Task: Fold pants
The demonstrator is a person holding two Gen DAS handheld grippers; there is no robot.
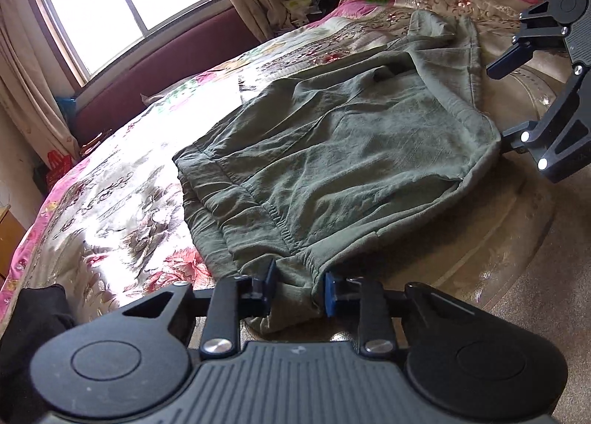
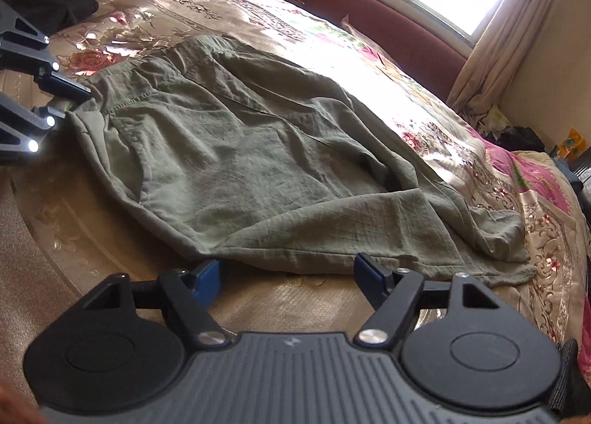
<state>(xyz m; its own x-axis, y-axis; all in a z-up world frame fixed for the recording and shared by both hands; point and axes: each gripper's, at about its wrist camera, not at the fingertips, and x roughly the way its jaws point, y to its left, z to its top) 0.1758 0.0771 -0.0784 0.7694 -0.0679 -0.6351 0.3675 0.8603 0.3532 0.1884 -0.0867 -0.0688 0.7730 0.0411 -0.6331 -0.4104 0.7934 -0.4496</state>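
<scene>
Green pants lie partly folded on a floral bedspread, waistband toward our left gripper, legs trailing toward the far side of the bed. In the left wrist view the blue pads stand a little apart with a bunched corner of the waistband between them; whether they actually pinch the cloth we cannot tell, since a gap seems to remain on either side. Our right gripper is spread wide and holds nothing; its fingers sit just short of the nearest fabric edge (the hem of a folded leg, as far as we can judge).

We judge the step in hand to be taking hold of the near edge at two points before the next fold. To do it well, we would close the left pads fully on all layers of the waistband corner, not only the top one. We would slide the right fingers under the edge so both layers are caught, then lift both ends evenly. Uneven lifting would likely drag the loose, wrinkled leg out of line.
</scene>
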